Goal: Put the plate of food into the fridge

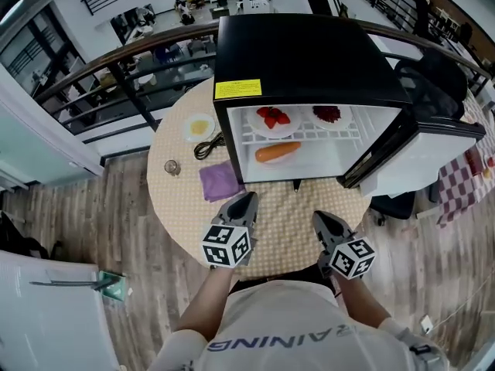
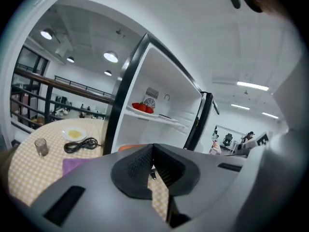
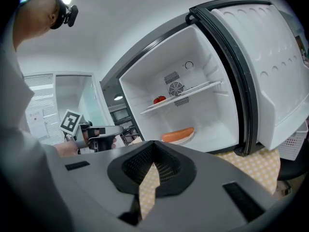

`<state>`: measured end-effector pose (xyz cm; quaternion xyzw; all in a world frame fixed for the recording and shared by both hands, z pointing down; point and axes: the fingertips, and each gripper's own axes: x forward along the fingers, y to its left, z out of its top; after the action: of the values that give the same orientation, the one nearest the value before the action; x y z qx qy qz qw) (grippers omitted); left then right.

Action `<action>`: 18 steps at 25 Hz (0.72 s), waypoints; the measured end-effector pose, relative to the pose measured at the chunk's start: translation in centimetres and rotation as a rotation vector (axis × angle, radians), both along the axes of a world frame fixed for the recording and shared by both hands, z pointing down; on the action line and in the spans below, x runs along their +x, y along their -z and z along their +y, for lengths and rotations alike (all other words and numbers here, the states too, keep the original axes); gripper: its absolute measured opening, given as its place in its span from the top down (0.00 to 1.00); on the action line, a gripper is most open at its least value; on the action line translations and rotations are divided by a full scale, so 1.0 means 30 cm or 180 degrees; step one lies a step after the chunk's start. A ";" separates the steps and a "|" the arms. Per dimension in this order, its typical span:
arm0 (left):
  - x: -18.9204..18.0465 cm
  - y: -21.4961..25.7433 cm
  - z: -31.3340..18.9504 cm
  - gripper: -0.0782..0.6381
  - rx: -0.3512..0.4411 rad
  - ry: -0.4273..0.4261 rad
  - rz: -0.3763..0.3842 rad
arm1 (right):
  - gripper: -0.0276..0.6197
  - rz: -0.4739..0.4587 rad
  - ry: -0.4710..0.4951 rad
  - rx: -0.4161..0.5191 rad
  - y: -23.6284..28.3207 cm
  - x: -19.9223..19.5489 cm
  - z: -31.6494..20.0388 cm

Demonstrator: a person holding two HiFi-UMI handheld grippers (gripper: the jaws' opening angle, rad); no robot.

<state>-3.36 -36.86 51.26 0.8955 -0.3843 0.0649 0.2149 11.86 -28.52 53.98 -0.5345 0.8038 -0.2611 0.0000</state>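
A black mini fridge (image 1: pixel 309 56) stands open on the round checked table (image 1: pixel 290 222). On its floor lies a white plate with an orange sausage (image 1: pixel 277 152), also seen in the right gripper view (image 3: pixel 177 135). The shelf above holds a plate of strawberries (image 1: pixel 276 118) and a plate of dark red food (image 1: pixel 327 114). My left gripper (image 1: pixel 242 205) hovers shut over the table in front of the fridge, nothing between its jaws (image 2: pixel 153 146). My right gripper (image 1: pixel 328 221) is beside it, also shut and empty (image 3: pixel 153 145).
The fridge door (image 1: pixel 418 149) swings out to the right. Left of the fridge lie a purple cloth (image 1: pixel 220 181), a coiled black cable (image 1: pixel 209 145), a small plate of yellow food (image 1: pixel 199 127) and a glass (image 1: pixel 172 167). A railing (image 1: pixel 116 64) runs behind the table.
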 end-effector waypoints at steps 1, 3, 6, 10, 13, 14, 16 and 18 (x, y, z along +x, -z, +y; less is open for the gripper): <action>-0.020 0.023 0.017 0.88 0.0082 0.0007 -0.0017 | 0.92 0.0027 -0.0004 0.0034 0.010 -0.005 -0.007; -0.051 0.072 0.048 0.88 0.0229 0.0014 -0.0020 | 0.92 0.0087 -0.0048 0.0104 0.037 -0.006 -0.021; -0.083 0.154 0.088 0.88 0.0428 0.0020 -0.0001 | 0.92 0.0185 -0.0137 0.0229 0.093 0.002 -0.036; -0.104 0.246 0.121 0.88 0.0593 0.0004 0.0078 | 0.92 0.0319 -0.0191 0.0383 0.177 0.014 -0.045; -0.105 0.246 0.125 0.88 0.0558 -0.0006 0.0113 | 0.92 0.0366 -0.0234 0.0458 0.219 0.023 -0.035; -0.101 0.241 0.122 0.88 0.0547 -0.0015 0.0108 | 0.92 0.0369 -0.0247 0.0467 0.225 0.027 -0.031; -0.086 0.240 0.115 0.88 0.0532 -0.0047 0.0128 | 0.92 0.0371 -0.0272 0.0477 0.231 0.036 -0.026; -0.070 0.244 0.117 0.88 0.0525 -0.0102 0.0155 | 0.92 0.0370 -0.0303 0.0485 0.235 0.045 -0.018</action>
<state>-5.45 -33.36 43.94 0.9175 -0.3687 0.0147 0.1487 13.22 -29.07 46.95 -0.5848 0.7937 -0.1675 0.0065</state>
